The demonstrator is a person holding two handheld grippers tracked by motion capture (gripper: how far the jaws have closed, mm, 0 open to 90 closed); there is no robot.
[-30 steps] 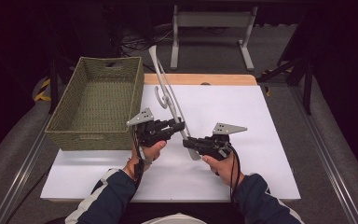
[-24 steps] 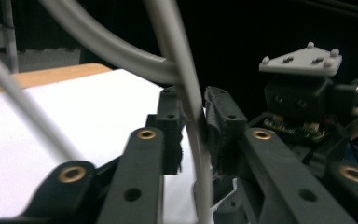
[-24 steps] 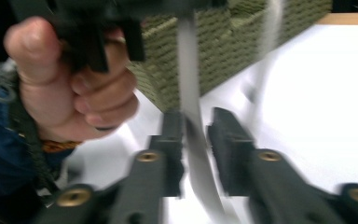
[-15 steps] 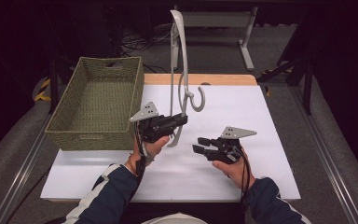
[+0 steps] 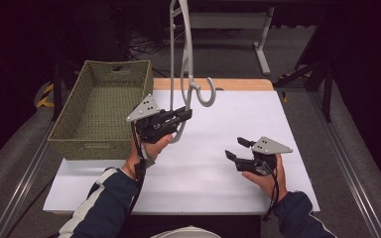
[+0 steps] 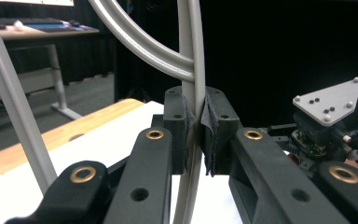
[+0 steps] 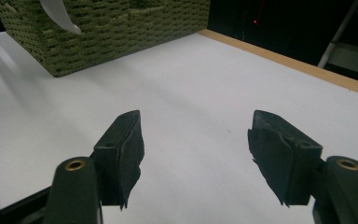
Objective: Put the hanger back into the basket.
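Note:
A grey plastic clothes hanger (image 5: 187,47) stands nearly upright above the white table top (image 5: 238,114), its hook (image 5: 207,94) curling to the right. My left gripper (image 5: 187,114) is shut on the hanger's lower bar. In the left gripper view the pads (image 6: 212,123) pinch the grey bar (image 6: 193,56) between them. My right gripper (image 5: 235,148) rests low at the table's right, open and empty. In the right gripper view its jaws (image 7: 196,144) stand wide apart over bare white surface. A tip of the hanger (image 7: 58,16) shows before the basket.
A green woven basket (image 5: 101,106) stands empty at the table's left, close beside my left hand. A wooden edge (image 5: 238,84) runs along the table's far side. The right gripper (image 6: 326,121) shows at the right of the left gripper view. Table legs and cables lie beyond.
My left gripper has swung the hanger from a low slant up to nearly vertical. My right gripper has drawn away from it, to the right and nearer the person.

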